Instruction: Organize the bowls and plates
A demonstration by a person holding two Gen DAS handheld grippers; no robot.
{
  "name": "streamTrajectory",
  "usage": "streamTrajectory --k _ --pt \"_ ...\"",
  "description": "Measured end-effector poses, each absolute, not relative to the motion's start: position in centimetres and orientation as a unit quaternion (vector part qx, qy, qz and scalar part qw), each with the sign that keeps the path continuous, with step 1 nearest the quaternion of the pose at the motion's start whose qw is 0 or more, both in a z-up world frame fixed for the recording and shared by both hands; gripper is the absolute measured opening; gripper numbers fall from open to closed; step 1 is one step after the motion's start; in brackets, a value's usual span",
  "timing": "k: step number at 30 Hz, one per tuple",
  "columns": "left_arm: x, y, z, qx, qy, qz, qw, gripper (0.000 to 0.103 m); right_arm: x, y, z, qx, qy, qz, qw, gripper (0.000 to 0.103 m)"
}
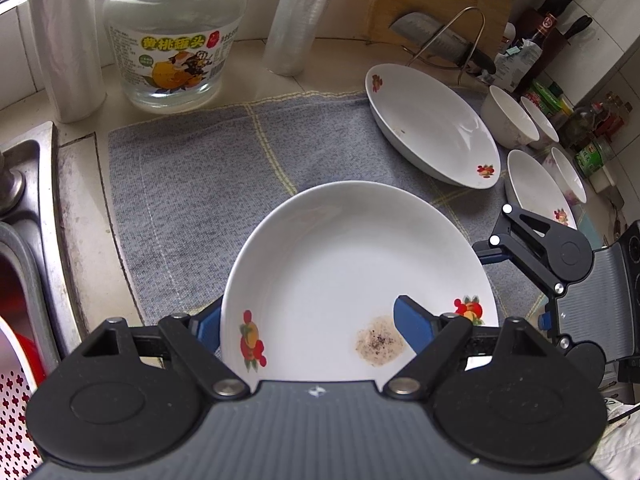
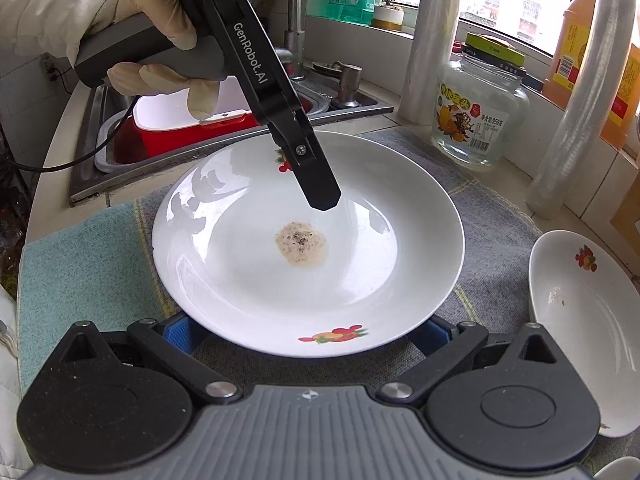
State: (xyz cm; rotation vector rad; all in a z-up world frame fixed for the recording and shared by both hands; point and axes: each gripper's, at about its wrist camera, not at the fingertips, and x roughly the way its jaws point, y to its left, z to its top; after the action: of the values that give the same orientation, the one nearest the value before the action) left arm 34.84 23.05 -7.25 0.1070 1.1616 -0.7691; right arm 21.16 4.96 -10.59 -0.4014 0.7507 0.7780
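Observation:
A white plate [image 1: 352, 264] with fruit prints and a brown speckled stain lies low over the grey cloth [image 1: 200, 184]; whether it touches the cloth is unclear. My left gripper [image 1: 308, 316] is shut on its rim, one blue pad inside the dish and the other beneath. In the right wrist view its upper finger [image 2: 316, 184] rests inside the plate [image 2: 256, 280]. My right gripper [image 2: 306, 332] stands open at the opposite rim, fingertips hidden under the plate. A second matching plate [image 1: 432, 128] and several white bowls [image 1: 508, 120] sit at the right.
A large glass jar [image 1: 172, 40] and two rolls of plastic film stand behind the cloth. A steel sink [image 1: 24, 200] with a red basin is at the left. A cleaver on a wire rack [image 1: 440, 40], a cutting board and bottles crowd the back right.

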Motion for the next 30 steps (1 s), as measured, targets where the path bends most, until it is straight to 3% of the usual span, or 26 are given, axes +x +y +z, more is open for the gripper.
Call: streamTrajectory --k 13,30 --pt "34.1 23.4 -7.6 0.067 0.51 -0.339 0.788 0.083 21.5 5.3 -11.0 -0.185 0.359 0.365 0.839 0.103" --pt "27.1 22.8 -1.5 0.097 0.375 -0.277 0.879 0.099 18.2 2.5 -8.0 -0.176 0.398 0.276 0.857 0.103"
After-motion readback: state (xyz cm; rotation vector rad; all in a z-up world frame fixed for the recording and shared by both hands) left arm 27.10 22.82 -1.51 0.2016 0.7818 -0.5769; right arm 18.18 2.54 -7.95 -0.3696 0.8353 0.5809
